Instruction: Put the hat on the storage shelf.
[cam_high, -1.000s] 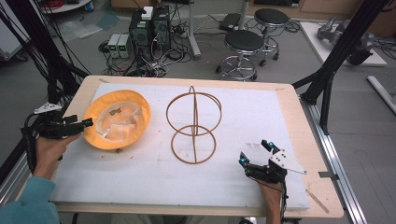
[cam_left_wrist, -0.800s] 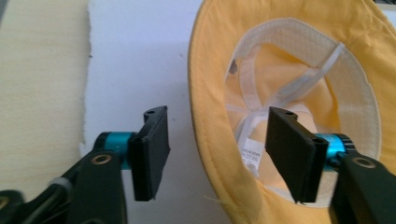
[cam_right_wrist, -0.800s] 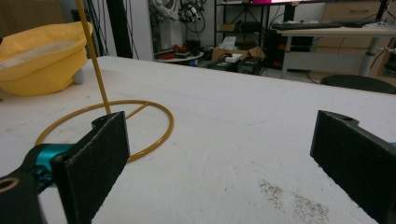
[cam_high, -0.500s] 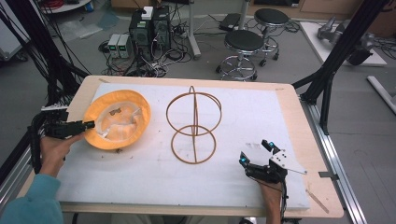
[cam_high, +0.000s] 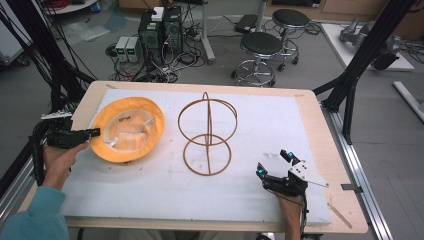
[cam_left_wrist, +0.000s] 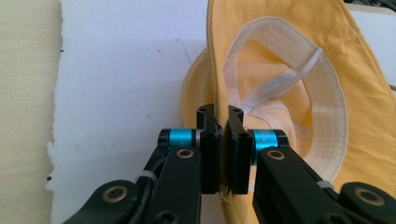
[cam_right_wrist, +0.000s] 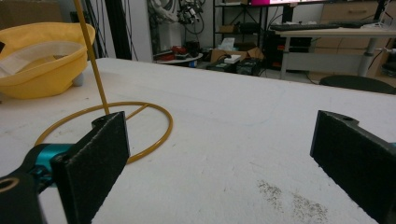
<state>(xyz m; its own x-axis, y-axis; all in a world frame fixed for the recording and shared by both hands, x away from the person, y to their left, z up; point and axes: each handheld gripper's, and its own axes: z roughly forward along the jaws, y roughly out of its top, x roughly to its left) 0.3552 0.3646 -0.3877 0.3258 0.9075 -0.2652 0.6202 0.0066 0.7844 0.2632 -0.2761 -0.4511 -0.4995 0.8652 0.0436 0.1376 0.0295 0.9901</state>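
A yellow bucket hat (cam_high: 128, 129) lies upside down at the table's left, its white lining facing up. My left gripper (cam_high: 93, 132) is shut on the hat's brim at its left edge; in the left gripper view the brim (cam_left_wrist: 219, 70) runs up from between the closed jaws of that gripper (cam_left_wrist: 223, 122). A brass-coloured wire stand (cam_high: 207, 135) of rings and a post is upright in the middle of the table. My right gripper (cam_high: 273, 165) rests open near the front right, with nothing between its fingers (cam_right_wrist: 100, 154). The stand's base ring (cam_right_wrist: 140, 126) lies just beyond them.
A white foam sheet (cam_high: 260, 125) covers the wooden table (cam_high: 325, 145). Black frame posts (cam_high: 355, 65) stand at both sides. Stools (cam_high: 260, 50), computers and cables sit on the floor beyond the far edge.
My left gripper has drawn slightly leftward with the hat's brim in it, raising that edge a little. The right gripper has stayed put.
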